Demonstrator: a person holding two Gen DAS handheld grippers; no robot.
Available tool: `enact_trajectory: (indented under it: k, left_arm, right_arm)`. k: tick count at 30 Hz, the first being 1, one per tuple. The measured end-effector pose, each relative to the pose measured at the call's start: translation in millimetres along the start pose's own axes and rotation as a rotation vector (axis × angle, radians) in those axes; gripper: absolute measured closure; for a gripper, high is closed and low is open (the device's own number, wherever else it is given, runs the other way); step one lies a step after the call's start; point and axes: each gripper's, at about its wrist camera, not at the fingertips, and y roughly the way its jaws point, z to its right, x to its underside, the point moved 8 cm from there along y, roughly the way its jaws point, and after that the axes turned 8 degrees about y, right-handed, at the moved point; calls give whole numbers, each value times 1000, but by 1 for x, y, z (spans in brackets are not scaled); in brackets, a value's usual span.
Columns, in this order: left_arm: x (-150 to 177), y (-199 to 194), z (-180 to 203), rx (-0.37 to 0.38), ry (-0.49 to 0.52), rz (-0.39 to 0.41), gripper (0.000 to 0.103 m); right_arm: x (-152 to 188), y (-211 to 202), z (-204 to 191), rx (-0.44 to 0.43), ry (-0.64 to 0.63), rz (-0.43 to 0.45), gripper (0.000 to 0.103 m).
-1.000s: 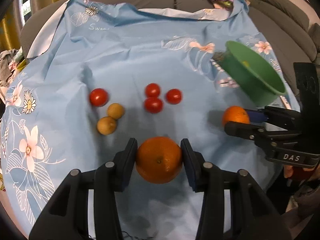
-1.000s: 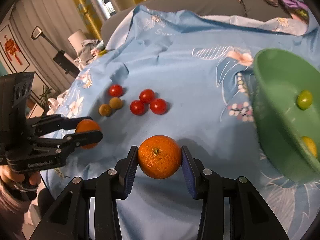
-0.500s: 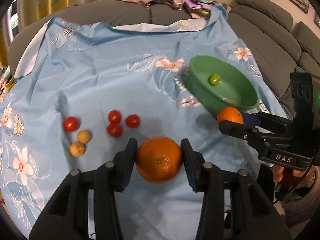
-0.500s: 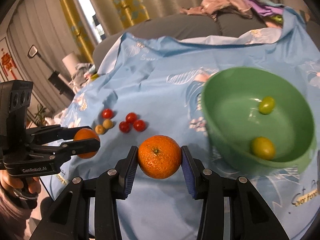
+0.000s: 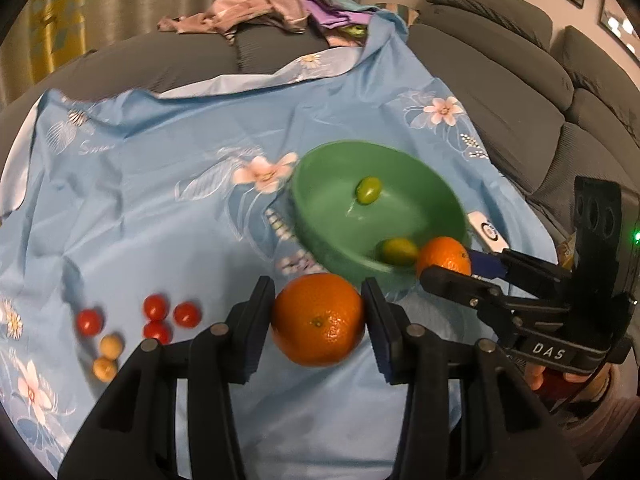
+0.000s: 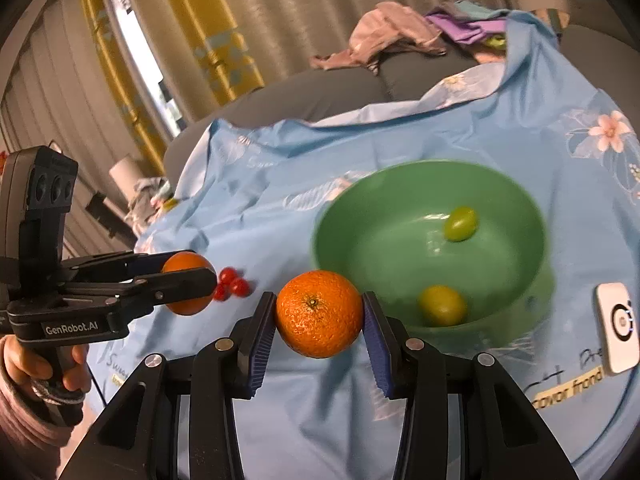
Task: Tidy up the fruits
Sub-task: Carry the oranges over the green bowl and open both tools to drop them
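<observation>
My left gripper (image 5: 318, 320) is shut on an orange (image 5: 318, 319) and holds it above the blue cloth, just short of the green bowl (image 5: 320, 216). My right gripper (image 6: 319, 314) is shut on a second orange (image 6: 319, 314), at the bowl's near rim (image 6: 332, 216). The bowl holds two green-yellow fruits (image 6: 461, 224) (image 6: 442, 306). In the left wrist view the right gripper's orange (image 5: 443, 257) shows at the bowl's right edge. In the right wrist view the left gripper's orange (image 6: 187, 288) shows at far left.
Several red cherry tomatoes (image 5: 166, 316) and two small tan fruits (image 5: 107, 358) lie on the blue flowered cloth (image 5: 160, 184) to the left. A white device (image 6: 618, 328) lies right of the bowl. Grey sofa cushions (image 5: 500, 92) and piled clothes (image 5: 256, 8) are behind.
Both grippers have risen and moved toward the green bowl, each still holding its orange. The bowl now looms larger in both views; the tomatoes have fallen back to the left.
</observation>
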Motion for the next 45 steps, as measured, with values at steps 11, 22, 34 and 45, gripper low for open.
enact_trajectory:
  k: [11,22,34,45]
  left_arm:
    - [-33,31,28,24,51,-19,58]
    - [-55,70,38,12,74,-52,58]
    - [-49,99,32,-46,100,-112,58]
    - [-50,98,33,-67,110,-104,56]
  right_arm:
    - [-20,-5,32,24,28,58,59]
    - [-33,5,63,77,59,63,58]
    - [-29,26,75,192,16,25,58]
    - [-30,19,76,223,18,47,58]
